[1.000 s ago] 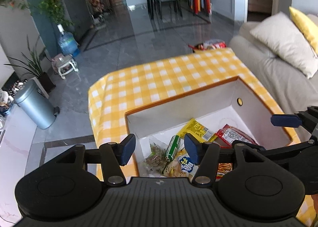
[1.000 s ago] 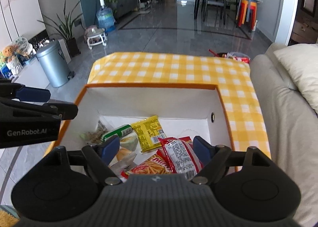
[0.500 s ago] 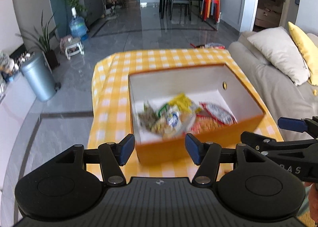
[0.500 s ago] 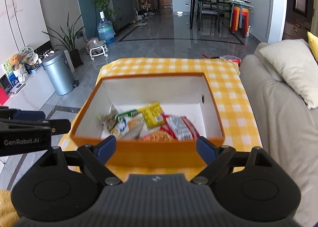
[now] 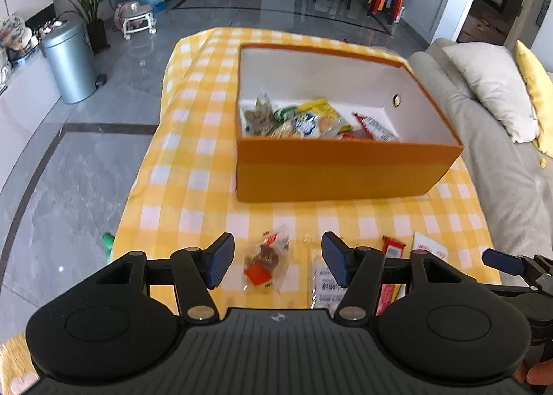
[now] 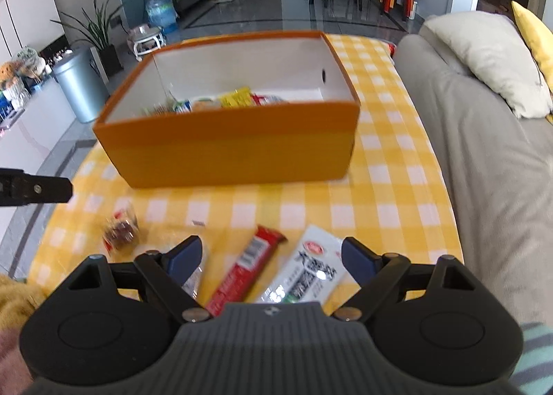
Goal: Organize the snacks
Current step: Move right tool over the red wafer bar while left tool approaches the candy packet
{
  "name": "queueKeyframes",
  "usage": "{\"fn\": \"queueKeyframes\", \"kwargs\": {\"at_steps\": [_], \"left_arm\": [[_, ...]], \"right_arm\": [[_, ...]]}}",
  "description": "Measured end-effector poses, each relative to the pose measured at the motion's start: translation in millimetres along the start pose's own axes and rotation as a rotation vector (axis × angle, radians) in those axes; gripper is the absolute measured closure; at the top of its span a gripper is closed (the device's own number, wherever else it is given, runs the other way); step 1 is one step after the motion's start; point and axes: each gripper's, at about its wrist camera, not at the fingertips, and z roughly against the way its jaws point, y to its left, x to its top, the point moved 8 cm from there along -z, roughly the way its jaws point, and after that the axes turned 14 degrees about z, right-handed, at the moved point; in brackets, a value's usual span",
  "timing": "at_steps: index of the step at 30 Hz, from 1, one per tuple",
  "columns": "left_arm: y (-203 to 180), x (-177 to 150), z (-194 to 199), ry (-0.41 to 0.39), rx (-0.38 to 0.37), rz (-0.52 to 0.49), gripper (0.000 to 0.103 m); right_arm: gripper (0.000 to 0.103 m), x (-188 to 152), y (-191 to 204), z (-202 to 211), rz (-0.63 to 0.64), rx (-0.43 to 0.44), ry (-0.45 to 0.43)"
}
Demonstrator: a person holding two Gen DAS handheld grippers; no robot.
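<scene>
An orange box [image 5: 345, 170] [image 6: 224, 149] with several snack packets inside stands on the yellow checked table. Loose snacks lie on the near side of the table: a clear packet with brown contents [image 5: 264, 262] [image 6: 121, 232], a white packet [image 5: 323, 282], a red bar [image 6: 247, 268] [image 5: 390, 255] and a white pouch [image 6: 307, 270] [image 5: 428, 246]. My left gripper [image 5: 276, 263] is open and empty above the clear packet. My right gripper [image 6: 271, 256] is open and empty above the red bar and white pouch.
A grey sofa [image 6: 484, 153] with cushions runs along the table's right side. The table's left edge [image 5: 145, 170] drops to a tiled floor with a metal bin [image 5: 71, 63], plants and a water bottle. A green object [image 5: 108, 241] lies on the floor by the table.
Both grippers have pulled back from above the box toward the near side of the table. The loose snacks on the cloth have come into view. Both stay open.
</scene>
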Motion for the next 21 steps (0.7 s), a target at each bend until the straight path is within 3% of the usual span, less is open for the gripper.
{"fn": "queueKeyframes", "kwargs": {"at_steps": [6, 11, 16, 21], "left_arm": [[13, -9, -16, 0.027, 0.017, 0.044, 0.034], [21, -13, -31, 0.04, 0.043, 0.056, 0.035], [23, -14, -46, 0.055, 0.061, 0.031, 0.035], [15, -16, -58, 0.057, 0.068, -0.056, 0.035]], "right_arm": [[0.023, -21, -2, -16, -0.044, 0.035, 0.02], [0.036, -25, 4, -31, -0.078, 0.089, 0.037], [0.045, -23, 15, -42, -0.096, 0.133, 0.049], [0.061, -22, 25, -58, -0.098, 0.168, 0.08]]}}
